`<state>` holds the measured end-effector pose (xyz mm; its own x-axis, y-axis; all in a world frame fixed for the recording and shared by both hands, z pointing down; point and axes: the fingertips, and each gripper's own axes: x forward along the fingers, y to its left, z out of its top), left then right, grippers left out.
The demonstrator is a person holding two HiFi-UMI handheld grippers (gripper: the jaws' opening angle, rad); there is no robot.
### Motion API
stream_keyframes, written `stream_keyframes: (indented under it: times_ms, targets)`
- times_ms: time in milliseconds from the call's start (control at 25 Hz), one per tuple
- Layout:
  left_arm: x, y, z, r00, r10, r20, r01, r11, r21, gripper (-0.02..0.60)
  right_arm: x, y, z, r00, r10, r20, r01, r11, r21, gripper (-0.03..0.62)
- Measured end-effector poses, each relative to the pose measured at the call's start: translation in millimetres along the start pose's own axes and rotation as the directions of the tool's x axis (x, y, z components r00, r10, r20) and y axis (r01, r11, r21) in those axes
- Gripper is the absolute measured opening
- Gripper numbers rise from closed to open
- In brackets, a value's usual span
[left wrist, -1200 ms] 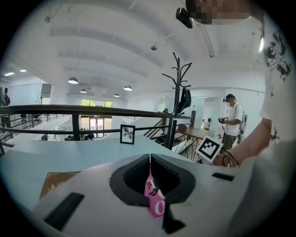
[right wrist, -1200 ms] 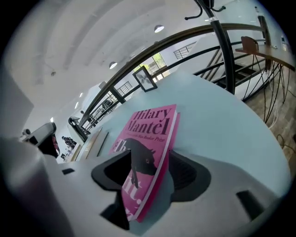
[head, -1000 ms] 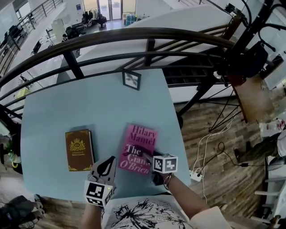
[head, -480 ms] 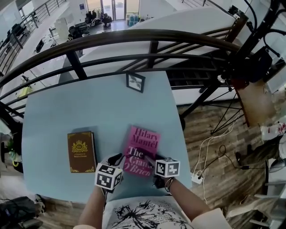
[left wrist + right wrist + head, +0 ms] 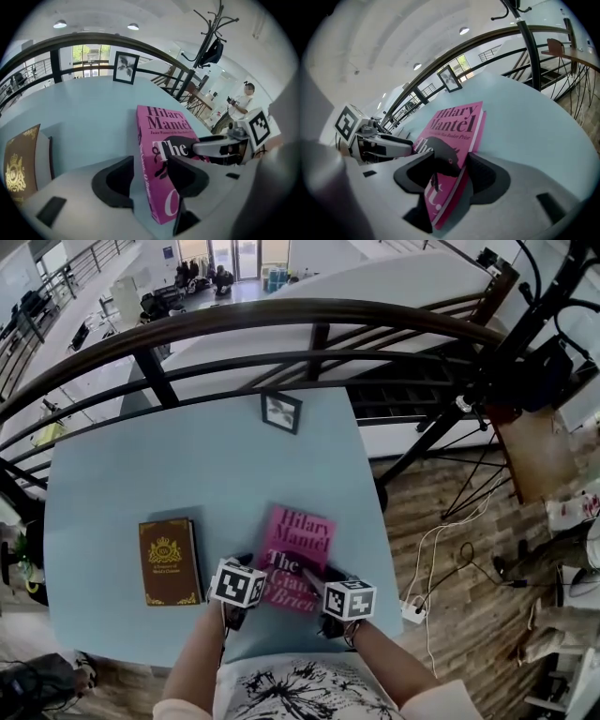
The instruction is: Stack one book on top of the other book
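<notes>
1. The pink book (image 5: 298, 545) lies cover up on the light-blue worktop (image 5: 187, 465), on the near right part of it, with its lower edge toward the person. Both tools are at that edge, so it looks like the book chosen for lifting.
2. The right gripper (image 5: 450, 157) is at the book's near right corner. One of its fingers (image 5: 487, 178) lies against the page edge and the other is on the cover, and they appear to pinch that corner. This grip probably anchors the book so it cannot slide while the other side is taken.
3. The left gripper (image 5: 150, 165) is at the near left corner, by the spine. Its fingers (image 5: 112, 183) are opening with the spine edge between them. A strip of worktop shows between the outer finger and the spine, so nothing is pressed yet. The wide spread suits the book's thickness.
4. Holding two opposite corners makes sense, since a broad hardback gripped at one corner would likely sag or twist.
5. The brown book (image 5: 169, 559) lies flat just to the left, apart from the pink one and with nothing on it. I take it as the base of the stack, which has not been made yet. The two books lie roughly parallel, so a short sideways carry should do.
6. A picture frame (image 5: 280, 411) stands at the far edge, well clear of that path.
</notes>
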<state>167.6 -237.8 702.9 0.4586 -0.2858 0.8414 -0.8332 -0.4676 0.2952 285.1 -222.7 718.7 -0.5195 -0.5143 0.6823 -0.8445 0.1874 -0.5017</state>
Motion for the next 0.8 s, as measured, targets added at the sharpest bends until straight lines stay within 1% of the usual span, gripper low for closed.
stream_keyframes:
  times_ms: [160,240,320,520,640,720,800]
  targets:
    - [12.4,-3.4,-7.1,0.995,-0.097,-0.024,0.095,0.993,-0.072,0.201,0.1,0.3,0.2,1.000,0.002,-0.002,-0.002,1.000,-0.003,0.219]
    - [13.7,-4.0,-7.8,0.989,-0.148,-0.016,0.145,0.982,-0.122,0.187,0.8,0.7,0.8,1.000,-0.001,-0.002,0.001,1.000,-0.005,0.219]
    - [13.9,-4.5,-9.1,0.985,-0.175,-0.003,0.172,0.973,-0.156,0.176,0.9,0.7,-0.6,1.000,-0.006,-0.005,0.006,1.000,-0.002,0.219]
    - [12.6,-5.5,-8.5,0.990,-0.143,0.006,0.142,0.980,-0.137,0.172,0.8,0.3,-0.2,1.000,-0.019,-0.012,0.019,1.000,0.020,0.213]
    - [11.2,-6.3,-11.5,0.992,-0.123,-0.007,0.121,0.983,-0.141,0.167,1.1,1.0,-1.8,0.998,-0.043,-0.052,0.044,0.999,0.029,0.207]
    - [7.9,-8.8,-15.1,0.994,-0.105,-0.014,0.102,0.985,-0.137,0.167,-2.3,3.5,-2.9,0.996,-0.051,-0.068,0.053,0.998,0.021,0.204]
    - [-0.4,-11.6,-16.5,0.996,-0.094,0.003,0.093,0.986,-0.135,0.166,-8.6,10.4,0.2,0.997,-0.051,-0.057,0.051,0.999,-0.008,0.204]
